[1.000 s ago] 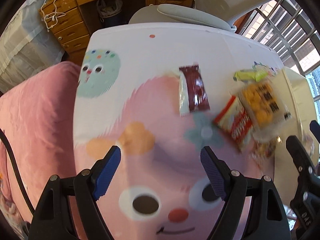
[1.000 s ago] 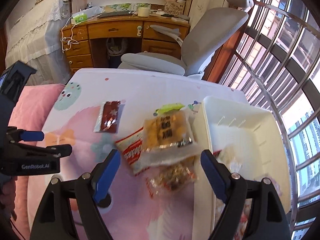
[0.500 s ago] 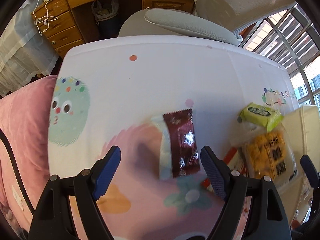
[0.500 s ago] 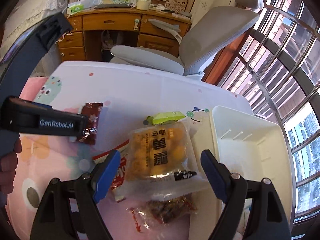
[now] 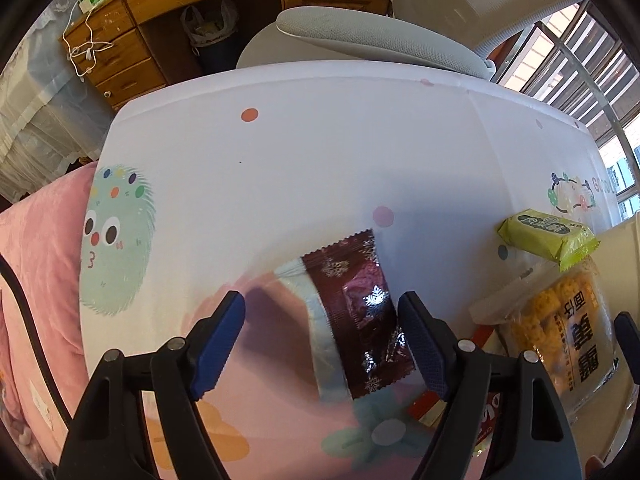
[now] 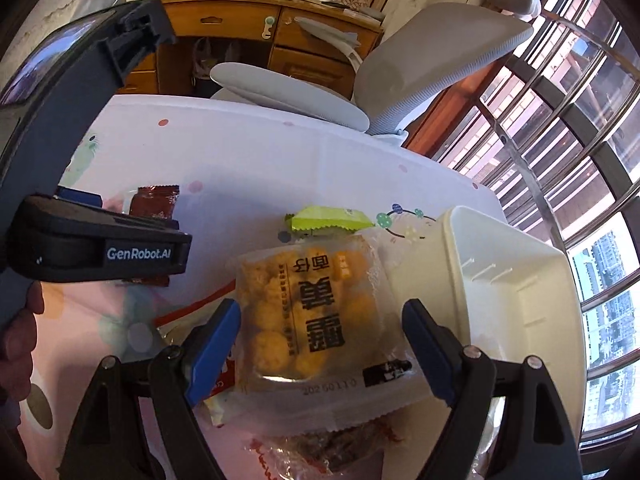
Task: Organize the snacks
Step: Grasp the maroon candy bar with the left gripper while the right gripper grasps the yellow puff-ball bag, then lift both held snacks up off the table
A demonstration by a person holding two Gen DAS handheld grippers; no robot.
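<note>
L gripper hangs over the dark-red foil snack wrapper w/ silver snowflakes lying flat on the cartoon-print tablecloth; jaws are closing, wrapper sits between them toward the right-hand finger, pads not yet pressing. R gripper has jaws spread wide over the clear plastic bag of yellow puffed balls, nothing pinched. That bag rests partly on the rim of the white plastic bin, w/ a lime-green flat packet just behind it. To do this well, IMO: centre the red wrapper btwn the pads before squeezing, go low enough to catch the flat foil edge, not slide over it; for the bag, grip across the narrow side so it doesn't buckle. L view alone shows the wrapper's full outline and its pale side strip; in the R view the L tool's body hides most of it. R view alone shows the bin's inside and a red-edged clear packet under the bag.
</note>
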